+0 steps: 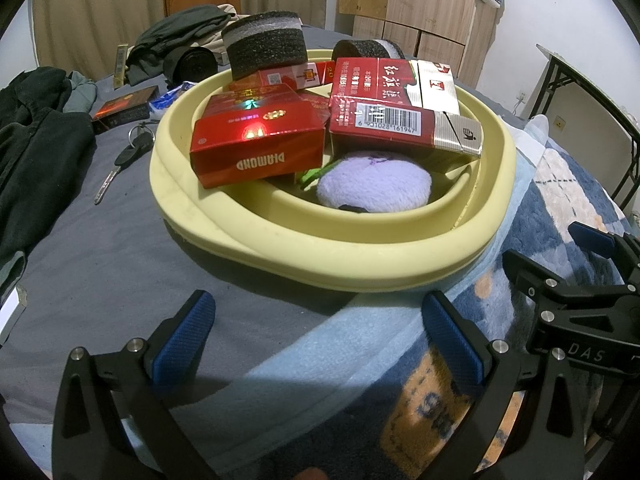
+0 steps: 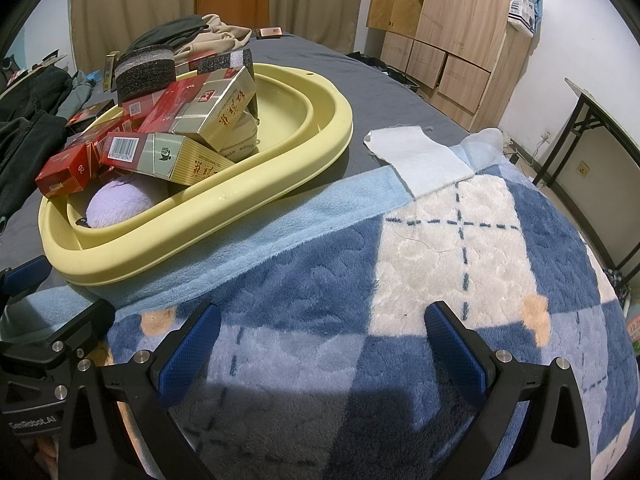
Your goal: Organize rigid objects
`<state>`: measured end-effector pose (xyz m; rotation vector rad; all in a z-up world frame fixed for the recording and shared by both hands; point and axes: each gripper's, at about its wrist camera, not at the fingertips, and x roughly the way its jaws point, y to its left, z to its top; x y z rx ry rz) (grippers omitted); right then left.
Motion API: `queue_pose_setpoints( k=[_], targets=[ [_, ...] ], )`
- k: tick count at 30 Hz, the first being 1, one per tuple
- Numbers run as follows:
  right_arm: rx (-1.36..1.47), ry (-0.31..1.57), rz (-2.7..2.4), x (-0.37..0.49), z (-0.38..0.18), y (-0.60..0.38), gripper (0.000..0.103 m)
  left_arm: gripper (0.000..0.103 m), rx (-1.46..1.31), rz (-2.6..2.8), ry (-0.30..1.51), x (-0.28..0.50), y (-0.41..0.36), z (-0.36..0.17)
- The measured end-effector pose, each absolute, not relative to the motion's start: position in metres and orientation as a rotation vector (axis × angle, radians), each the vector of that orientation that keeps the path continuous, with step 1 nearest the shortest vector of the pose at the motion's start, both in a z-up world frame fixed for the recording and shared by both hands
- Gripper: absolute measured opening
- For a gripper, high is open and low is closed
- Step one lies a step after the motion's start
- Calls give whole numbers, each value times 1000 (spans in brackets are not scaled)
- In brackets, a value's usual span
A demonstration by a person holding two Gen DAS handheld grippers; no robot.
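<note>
A pale yellow basin point(image 1: 320, 256) sits on the bed and also shows in the right wrist view point(image 2: 224, 200). It holds red cigarette boxes point(image 1: 260, 140), a red and silver carton point(image 1: 400, 116), black foam rolls point(image 1: 264, 46) and a lilac plush ball point(image 1: 376, 186). My left gripper point(image 1: 320, 328) is open and empty just in front of the basin's near rim. My right gripper point(image 2: 320, 336) is open and empty over the checked blanket, to the right of the basin. It also shows at the right edge of the left wrist view point(image 1: 560, 264).
A key point(image 1: 124, 160) and a dark box point(image 1: 124, 110) lie on the grey sheet left of the basin. Dark clothes point(image 1: 36, 136) are heaped at the left and back. A white cloth point(image 2: 416, 160) lies on the blue checked blanket point(image 2: 460, 264). A wooden wardrobe point(image 2: 452, 28) stands behind.
</note>
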<state>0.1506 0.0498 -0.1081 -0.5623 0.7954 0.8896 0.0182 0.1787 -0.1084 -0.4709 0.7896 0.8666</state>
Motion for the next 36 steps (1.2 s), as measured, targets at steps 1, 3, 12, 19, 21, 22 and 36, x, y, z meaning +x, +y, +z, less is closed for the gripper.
queue_pose_setpoints(
  k=[1,3,12,19,21,22,36],
  targets=[
    [-562,795,890,151,-108,50,103,103,-471,867,790,18,179,-108],
    [-562,795,890,151,-108,50,103,103,-471,867,790,18,179,-108],
    [-562,795,890,150,-108,50,103,103,-470,867,790,18,179,-109],
    [-562,795,890,150,-108,50,103,103,-472,866,789,18,179,-108],
    [-562,796,890,151,-108,50,103,103,-472,866,789,18,179,-108],
    [-562,796,890,150,-108,50,103,103,-472,866,789,18,179,-108],
    [-562,796,890,150,-108,50,103,103,-480,858,777,16,178,-108]
  ],
)
